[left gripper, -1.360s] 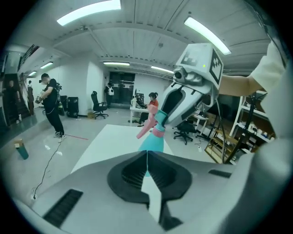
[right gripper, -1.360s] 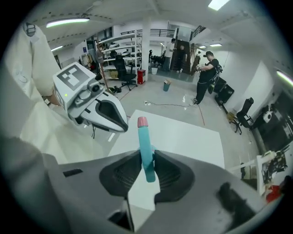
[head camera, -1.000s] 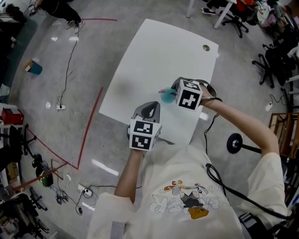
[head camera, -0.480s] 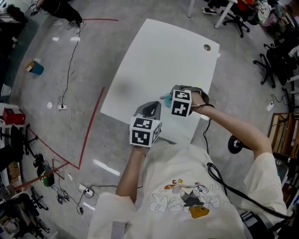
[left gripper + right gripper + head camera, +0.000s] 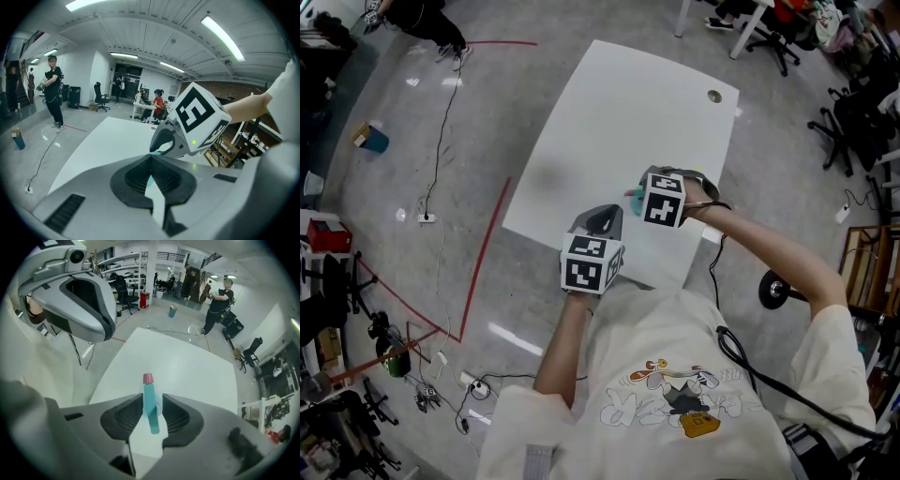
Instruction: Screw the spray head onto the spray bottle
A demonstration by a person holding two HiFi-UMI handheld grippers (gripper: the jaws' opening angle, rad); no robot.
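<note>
**Right gripper view.** My right gripper (image 5: 152, 414) pointed steeply down at the white rectangular table (image 5: 187, 366). Its jaws had just been opening and stood apart. Between them was the teal plastic spray head with a pink nozzle tip (image 5: 150, 401). The nozzle ran toward the upper centre of the frame, and a thin gap showed beside the right pad. The spray bottle lay under the head and I could not make it out, nor anything inside it.

**Left gripper view.** My left gripper (image 5: 151, 176) had its jaws pressed together. Only a pale sliver showed at the seam, and I could not identify it. Only this view showed the right gripper from the side, at centre right, with a patch of teal under its jaws.

**Head view.** The two grippers were near each other at the table's near edge, in the lower centre of the frame, but not touching. The left one was lower and further left. The spray head showed only as a small teal spot just left of the right marker cube (image 5: 664, 199).

**Seen in one view only.**
- Head view: a red tape line on the grey floor (image 5: 483, 253), at left.
- Right gripper view: a teal cup on the floor (image 5: 172, 311), at the top.
- Left gripper view: ceiling strip lights (image 5: 222, 32).
</note>
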